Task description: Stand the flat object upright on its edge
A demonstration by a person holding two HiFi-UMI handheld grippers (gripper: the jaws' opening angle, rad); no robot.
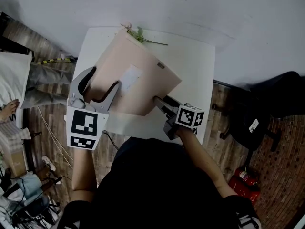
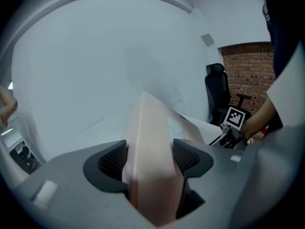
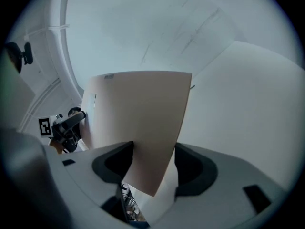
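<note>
Between left claw and right claw, both jaws wide yet clamped on it, the flat box tilts over the table: lifted, not yet standing.

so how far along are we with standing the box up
Done: the box is up off flat, with the left tongs and right tongs both clamped on its near side. In hand: it is held tilted over the table, not yet upright. Left: bring it vertical, rest its edge on the table and let go, if it balances.
</note>
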